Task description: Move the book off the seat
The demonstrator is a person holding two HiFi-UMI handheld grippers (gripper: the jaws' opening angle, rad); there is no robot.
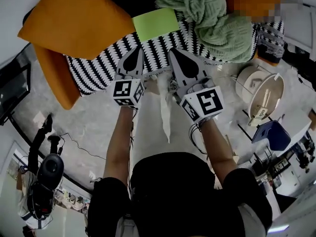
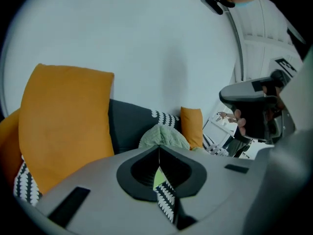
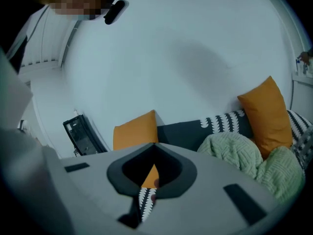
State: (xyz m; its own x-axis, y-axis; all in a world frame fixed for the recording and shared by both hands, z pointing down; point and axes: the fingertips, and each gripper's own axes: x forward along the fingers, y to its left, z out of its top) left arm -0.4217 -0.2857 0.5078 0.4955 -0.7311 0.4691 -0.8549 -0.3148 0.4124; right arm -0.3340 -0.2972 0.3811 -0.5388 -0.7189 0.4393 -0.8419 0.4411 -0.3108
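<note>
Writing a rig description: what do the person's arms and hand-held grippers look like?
The left hand-held gripper and right hand-held gripper are light grey wedges tapering to a point, each with a black teardrop-shaped inset. Each carries a white cube with black square markers. Thin cables loop beside the right wrist. The person wears a black short-sleeved top.

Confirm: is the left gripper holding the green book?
No: in the head view the green book lies flat on the patterned seat cover, beyond the left gripper, whose jaws are shut on nothing.
</note>
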